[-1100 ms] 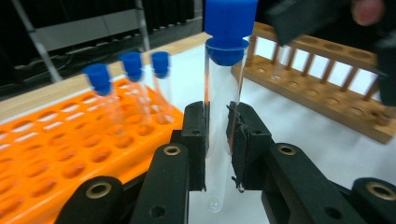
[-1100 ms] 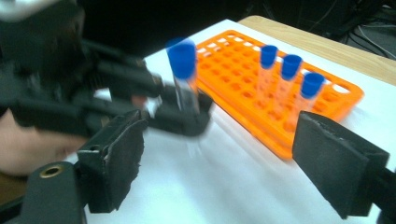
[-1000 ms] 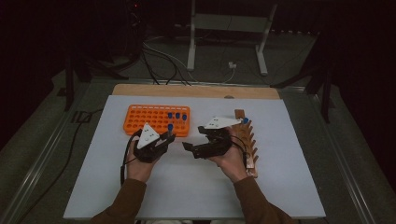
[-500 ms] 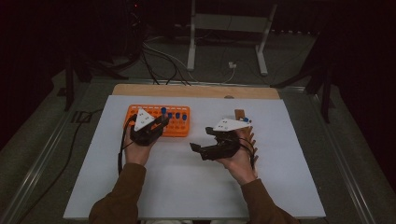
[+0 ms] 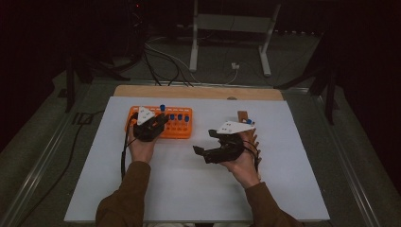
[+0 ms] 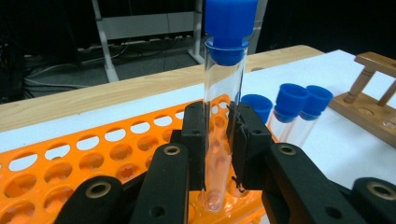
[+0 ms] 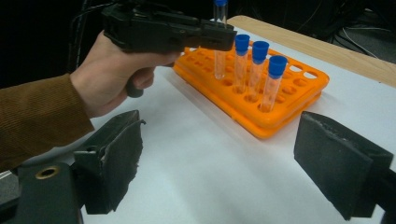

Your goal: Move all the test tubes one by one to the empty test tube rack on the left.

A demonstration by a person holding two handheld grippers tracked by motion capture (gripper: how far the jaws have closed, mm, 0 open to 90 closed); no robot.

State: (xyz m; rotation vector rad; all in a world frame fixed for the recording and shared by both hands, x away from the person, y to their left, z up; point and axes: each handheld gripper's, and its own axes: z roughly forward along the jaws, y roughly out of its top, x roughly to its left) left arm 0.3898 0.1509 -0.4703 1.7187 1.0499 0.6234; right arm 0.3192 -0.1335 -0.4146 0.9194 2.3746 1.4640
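My left gripper [image 6: 218, 144] is shut on a clear test tube [image 6: 224, 116] with a blue cap [image 6: 229, 28], held upright, its bottom tip at a hole of the orange rack [image 6: 70, 163]. In the high view the left gripper [image 5: 161, 121] sits over the orange rack [image 5: 179, 128], the blue cap [image 5: 162, 108] sticking up. Three more capped tubes [image 7: 254, 70] stand in the rack [image 7: 289, 100] beside the held tube [image 7: 219, 42]. My right gripper [image 7: 219, 163] stands open over the bare white mat, nothing between its pads. It lies in front of the wooden rack [image 5: 246, 123] in the high view, right gripper [image 5: 203, 144].
A white mat [image 5: 189, 184] covers the table, with a wooden board [image 5: 198, 92] along its far edge. The wooden tube rack [image 6: 373, 88] stands to the right. Cables and a metal stand [image 5: 227, 38] lie on the floor beyond the table.
My left hand has carried the tube away from the right hand, to the left and forward over the orange rack. The right hand has drifted slightly nearer and stays open.
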